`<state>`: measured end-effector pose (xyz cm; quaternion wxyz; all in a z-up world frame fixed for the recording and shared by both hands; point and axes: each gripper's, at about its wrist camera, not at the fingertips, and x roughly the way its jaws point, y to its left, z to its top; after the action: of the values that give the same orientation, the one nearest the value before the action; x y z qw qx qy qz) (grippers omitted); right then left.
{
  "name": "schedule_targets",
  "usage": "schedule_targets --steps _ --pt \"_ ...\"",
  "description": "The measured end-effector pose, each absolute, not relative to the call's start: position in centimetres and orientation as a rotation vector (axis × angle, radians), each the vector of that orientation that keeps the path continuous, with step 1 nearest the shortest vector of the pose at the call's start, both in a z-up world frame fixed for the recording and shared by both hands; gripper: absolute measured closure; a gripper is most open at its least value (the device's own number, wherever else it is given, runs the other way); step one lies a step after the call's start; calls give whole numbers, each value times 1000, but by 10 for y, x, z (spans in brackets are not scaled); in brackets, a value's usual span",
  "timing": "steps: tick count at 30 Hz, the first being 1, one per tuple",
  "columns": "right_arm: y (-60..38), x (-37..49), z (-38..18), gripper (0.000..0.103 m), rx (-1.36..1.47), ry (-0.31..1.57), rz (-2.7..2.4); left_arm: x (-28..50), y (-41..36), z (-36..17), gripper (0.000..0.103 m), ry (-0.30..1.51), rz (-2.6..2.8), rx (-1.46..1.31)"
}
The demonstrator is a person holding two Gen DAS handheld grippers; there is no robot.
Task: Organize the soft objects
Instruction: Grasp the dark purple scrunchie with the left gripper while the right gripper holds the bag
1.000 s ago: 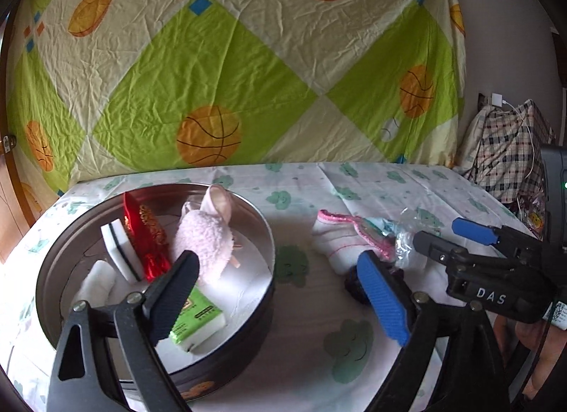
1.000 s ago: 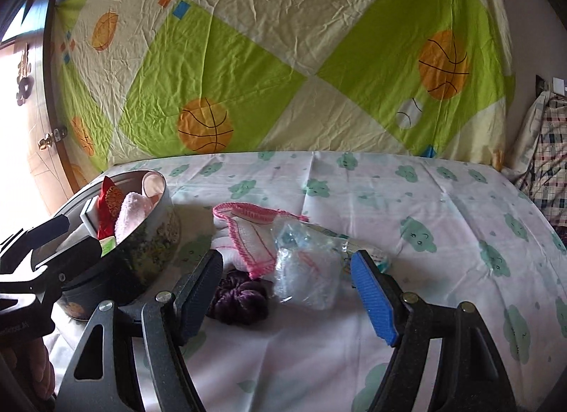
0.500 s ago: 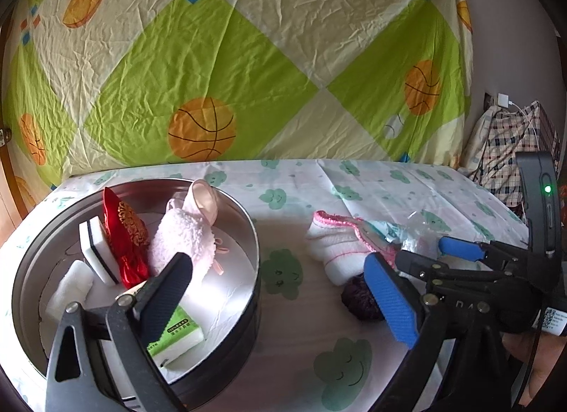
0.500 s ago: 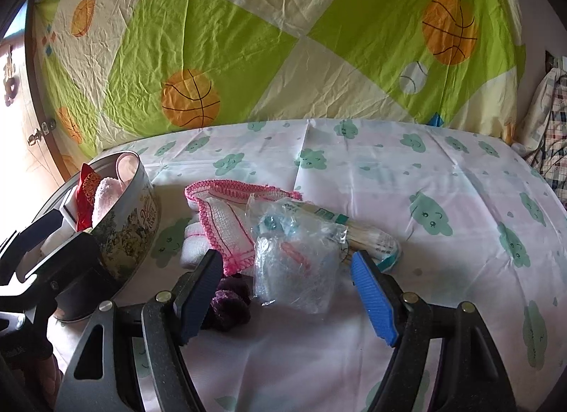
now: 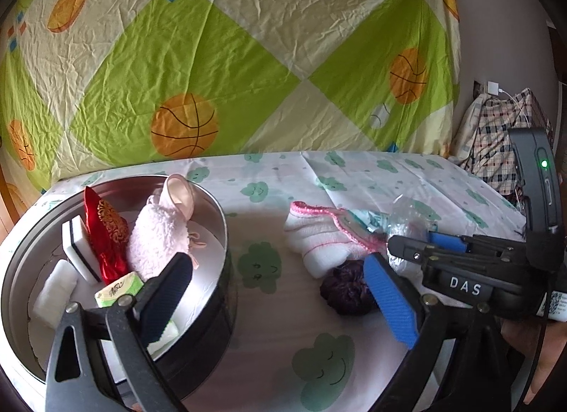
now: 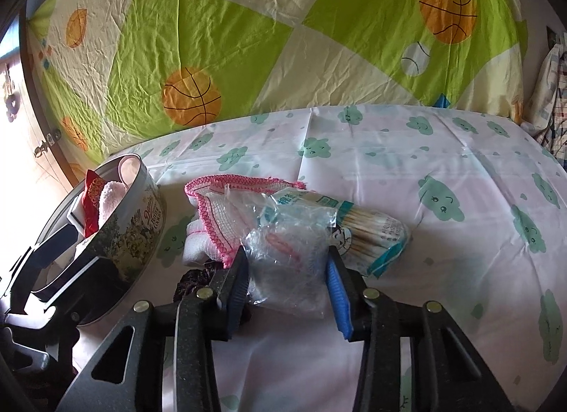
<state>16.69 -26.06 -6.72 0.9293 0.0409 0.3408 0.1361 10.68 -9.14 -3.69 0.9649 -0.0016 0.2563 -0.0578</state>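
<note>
A round cookie tin stands at the left and holds a pink plush toy, a red pouch, a white sponge and a green tissue pack. My left gripper is open and empty beside the tin's right wall. My right gripper has closed onto a clear plastic bag lying on the bed. A white cloth with pink trim and a dark purple scrunchie lie just left of the bag.
A pack of cotton swabs lies behind and right of the bag. The bed sheet with green clouds stretches to the right. A basketball-print sheet hangs behind. A plaid bag sits at the far right.
My right gripper moved forward around the clear plastic bag and its jaws closed on it. My left gripper drifted slightly; it stayed open.
</note>
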Motion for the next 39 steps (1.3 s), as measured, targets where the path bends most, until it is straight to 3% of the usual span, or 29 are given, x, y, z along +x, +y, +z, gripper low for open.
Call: schedule_targets --steps 10,22,27,31,35,39 --pt "-281 138 -55 59 80 610 201 110 -121 -41 4 545 -163 24" --pt "-302 138 -56 60 183 601 192 138 -141 -60 8 737 -244 14" --pt "-299 138 -56 60 168 603 184 151 -143 -71 23 822 -265 -14" --pt "-301 139 -57 60 172 611 180 156 -144 -77 46 863 -310 -32" --pt "-300 139 -57 59 169 612 176 152 -140 -74 58 842 -325 -53" --pt "-300 137 -55 60 165 601 173 148 -135 -69 61 799 -314 -76"
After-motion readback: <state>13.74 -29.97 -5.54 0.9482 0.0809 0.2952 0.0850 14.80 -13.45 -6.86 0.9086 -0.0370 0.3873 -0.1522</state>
